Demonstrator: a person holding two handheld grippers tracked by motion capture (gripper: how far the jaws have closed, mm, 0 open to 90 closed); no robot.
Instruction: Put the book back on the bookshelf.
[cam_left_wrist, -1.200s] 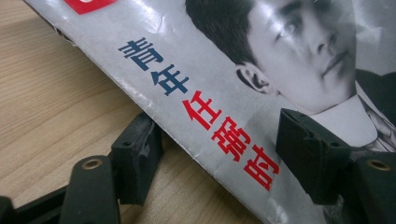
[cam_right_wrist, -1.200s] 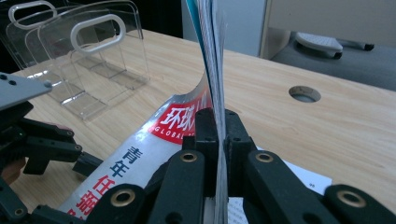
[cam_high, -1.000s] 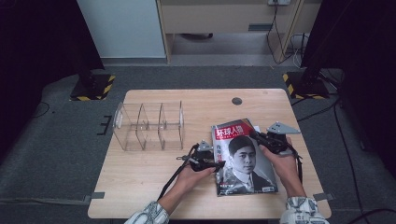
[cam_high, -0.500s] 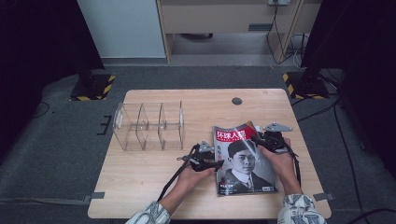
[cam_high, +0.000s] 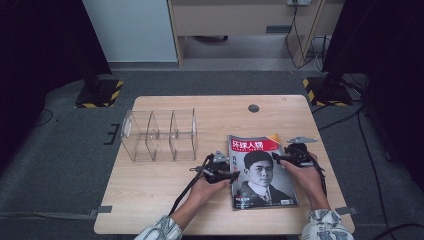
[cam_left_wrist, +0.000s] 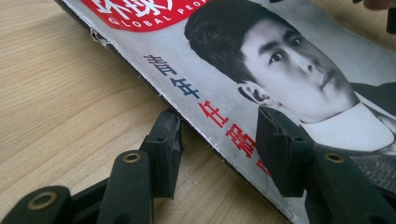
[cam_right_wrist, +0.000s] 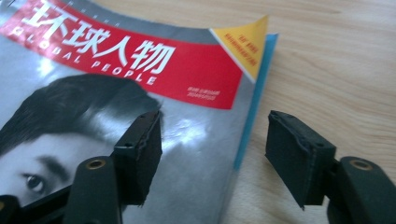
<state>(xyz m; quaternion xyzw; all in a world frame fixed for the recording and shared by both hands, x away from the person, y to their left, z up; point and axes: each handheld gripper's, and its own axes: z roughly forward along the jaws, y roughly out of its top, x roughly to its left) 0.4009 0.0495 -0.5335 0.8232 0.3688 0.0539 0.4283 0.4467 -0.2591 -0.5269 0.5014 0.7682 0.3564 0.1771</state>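
High view. The magazine (cam_high: 261, 171) lies flat, cover up, on the table (cam_high: 150, 190), at its near right part and well apart from the clear rack (cam_high: 159, 135), which stands to the magazine's left and farther back. The left gripper (cam_high: 231, 175) sits at the magazine's left edge, about halfway down its length, its tips touching or overlapping that edge. The right gripper (cam_high: 278, 158) sits at the magazine's right edge, nearer the red title band, tips pointing inward over the cover. A hand backs each gripper from the near side. A small dark disc (cam_high: 253, 108) lies on the table beyond the magazine's far end.

Left gripper view. The jaws of the left gripper (cam_left_wrist: 219, 140) are spread and straddle the magazine's (cam_left_wrist: 261, 60) worn spine edge: one jaw rests on bare wood (cam_left_wrist: 60, 102) just outside the edge, the other lies over the cover by the portrait's collar. The edge runs between them; nothing is pinched.

Right gripper view. The right gripper (cam_right_wrist: 215, 144) has its jaws wide apart astride the magazine's (cam_right_wrist: 140, 93) open edge. One jaw is over the glossy cover below the red band, the other over wood beside the blue page edge. The edge lies between them, ungripped.
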